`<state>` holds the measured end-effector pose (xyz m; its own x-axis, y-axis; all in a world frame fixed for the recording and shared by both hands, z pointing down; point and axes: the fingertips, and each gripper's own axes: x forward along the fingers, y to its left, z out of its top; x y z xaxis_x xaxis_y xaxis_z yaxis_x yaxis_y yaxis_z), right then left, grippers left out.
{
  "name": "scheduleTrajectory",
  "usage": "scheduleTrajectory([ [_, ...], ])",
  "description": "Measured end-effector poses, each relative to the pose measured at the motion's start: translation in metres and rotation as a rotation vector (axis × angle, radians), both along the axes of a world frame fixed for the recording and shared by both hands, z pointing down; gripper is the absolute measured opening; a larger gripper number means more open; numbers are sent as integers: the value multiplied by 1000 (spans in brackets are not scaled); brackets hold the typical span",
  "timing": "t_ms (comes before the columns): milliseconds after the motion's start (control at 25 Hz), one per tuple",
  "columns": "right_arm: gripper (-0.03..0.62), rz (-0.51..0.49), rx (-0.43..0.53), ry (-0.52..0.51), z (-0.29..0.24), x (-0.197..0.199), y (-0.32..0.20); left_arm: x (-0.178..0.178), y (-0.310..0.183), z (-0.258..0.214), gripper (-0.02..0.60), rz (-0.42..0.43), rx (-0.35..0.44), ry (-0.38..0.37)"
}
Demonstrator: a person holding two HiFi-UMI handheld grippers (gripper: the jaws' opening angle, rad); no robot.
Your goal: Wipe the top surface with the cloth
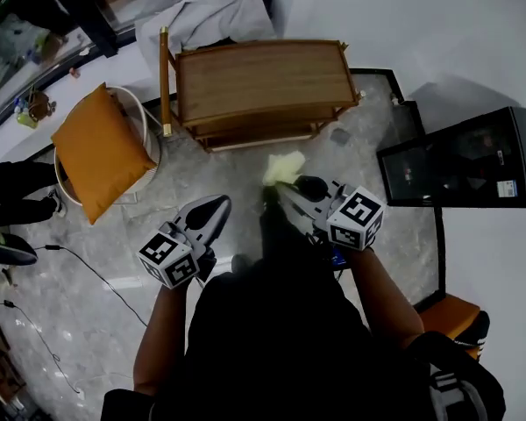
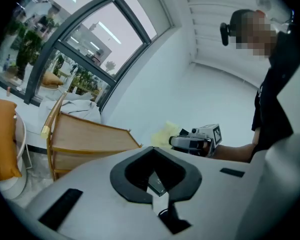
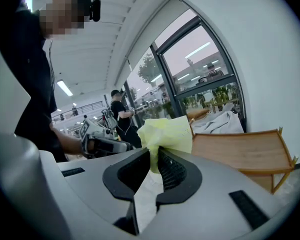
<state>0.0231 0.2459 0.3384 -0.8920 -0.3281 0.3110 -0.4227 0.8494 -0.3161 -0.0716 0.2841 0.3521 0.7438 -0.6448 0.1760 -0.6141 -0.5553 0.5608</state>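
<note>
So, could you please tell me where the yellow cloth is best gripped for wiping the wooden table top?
The yellow cloth is best pinched at its gathered neck, as the right tongs have it: shut on the bunch, loose folds fanning past the tips. Coming from above, that free wad should press flat on the table top.

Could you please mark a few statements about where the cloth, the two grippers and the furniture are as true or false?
1. The right gripper grips the yellow cloth between its jaws. True.
2. The cloth lies spread on the wooden table. False: it is held in the air, on the person's side of the table and not touching it.
3. The left gripper holds a second cloth. False: nothing is between its jaws.
4. An orange cushion rests on the round white seat beside the table. True.
</note>
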Motion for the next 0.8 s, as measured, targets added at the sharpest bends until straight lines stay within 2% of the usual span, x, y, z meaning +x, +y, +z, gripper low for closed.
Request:
scheduleTrajectory([
  [360,49,-143,1,-40,-12,14,-127,7,-134,-27,9,-124,-16,-68],
  [600,49,-196,-55,-114,-9,14,-180,-23,-188,-38,9,-245,-19,-132],
  [800,49,-208,-73,-109,3,10,-208,-31,-206,-41,9,-257,-32,-155],
])
